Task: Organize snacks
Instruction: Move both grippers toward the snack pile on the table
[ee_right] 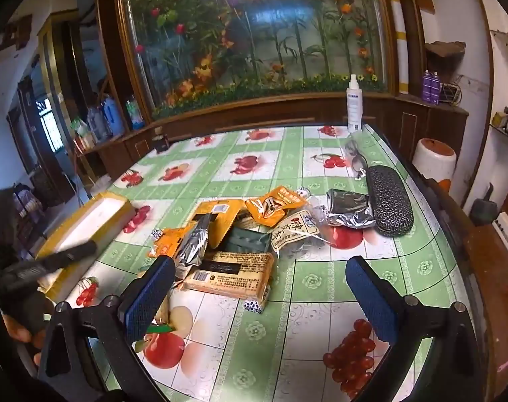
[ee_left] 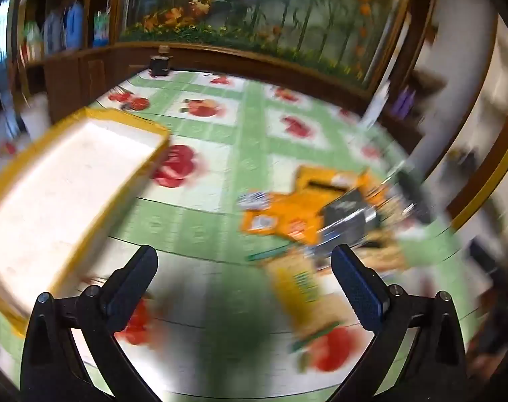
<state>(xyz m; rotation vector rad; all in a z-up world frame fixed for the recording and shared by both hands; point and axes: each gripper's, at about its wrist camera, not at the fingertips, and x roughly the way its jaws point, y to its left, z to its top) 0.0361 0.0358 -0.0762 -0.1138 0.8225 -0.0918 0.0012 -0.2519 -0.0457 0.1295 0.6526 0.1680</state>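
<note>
A pile of snack packets [ee_right: 240,231] lies mid-table: orange packets [ee_right: 270,206], a silver foil packet [ee_right: 195,243], a tan biscuit pack [ee_right: 232,273], a dark green pack [ee_right: 248,239] and a silver pouch [ee_right: 349,211]. In the blurred left wrist view the pile [ee_left: 307,211] sits right of centre. A yellow-rimmed white tray [ee_right: 89,227] stands at the table's left; it also shows in the left wrist view [ee_left: 63,181]. My left gripper [ee_left: 243,284] is open and empty above the cloth between tray and pile. My right gripper [ee_right: 260,294] is open and empty, just short of the pile.
A black patterned glasses case [ee_right: 389,201] and glasses [ee_right: 356,159] lie right of the pile. A white spray bottle [ee_right: 353,107] and a small dark bottle [ee_right: 160,140] stand at the table's far edge. The table [ee_right: 421,268] has a green fruit-print cloth.
</note>
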